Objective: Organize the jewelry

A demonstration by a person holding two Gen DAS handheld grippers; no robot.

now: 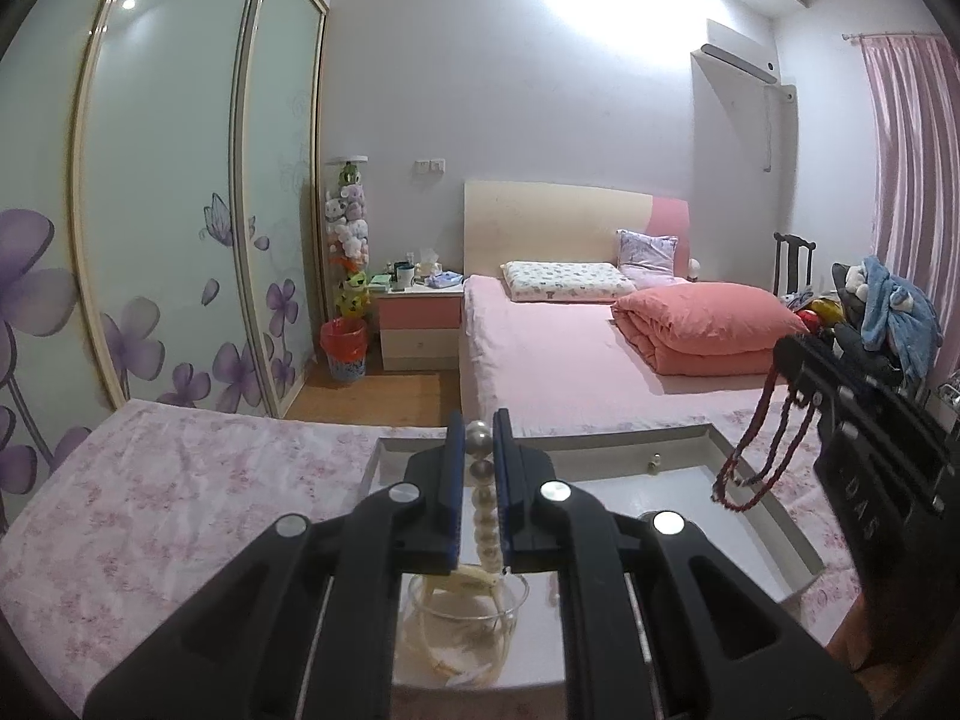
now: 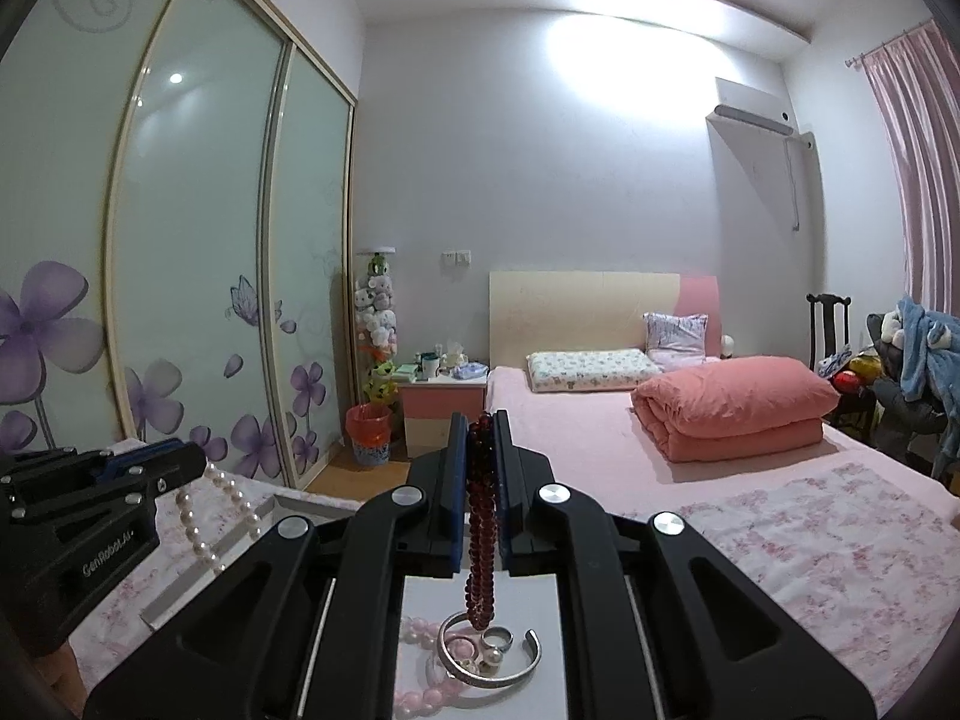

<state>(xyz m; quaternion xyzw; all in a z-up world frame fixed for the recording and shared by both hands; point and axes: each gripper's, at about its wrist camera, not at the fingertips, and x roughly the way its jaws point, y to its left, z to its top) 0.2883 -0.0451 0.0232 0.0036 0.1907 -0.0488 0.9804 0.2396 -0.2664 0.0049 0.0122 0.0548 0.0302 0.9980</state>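
Left wrist view: the left gripper (image 1: 478, 438) is clamped on a pearl necklace (image 1: 485, 519), its blue-padded fingers pressing the strand near a large silvery bead. The pearls hang down between the fingers toward a small glass bowl (image 1: 465, 606) that stands on a white tray (image 1: 624, 495). The tray rests on a pink floral cloth (image 1: 180, 504). At the right edge the right gripper (image 1: 798, 360) reaches in, a dark red bead necklace (image 1: 762, 456) dangling from it in loops above the tray's far corner.

Right wrist view: the right gripper (image 2: 479, 438) is closed tight on the red bead necklace (image 2: 480, 516), whose strands fall straight down from between the fingers. Their lower end hangs just over a silver bangle (image 2: 489, 657) lying on the white tray (image 2: 540, 594). A ring (image 2: 498, 639) and a pink bead bracelet (image 2: 420, 690) lie with the bangle; whether the red beads touch them cannot be told. At left the left gripper (image 2: 192, 456) holds the pearl necklace (image 2: 204, 531), which droops in a loop over the tray's edge.

Beyond the two grippers stands a bed (image 2: 570, 438) with a folded pink quilt (image 2: 732, 414).
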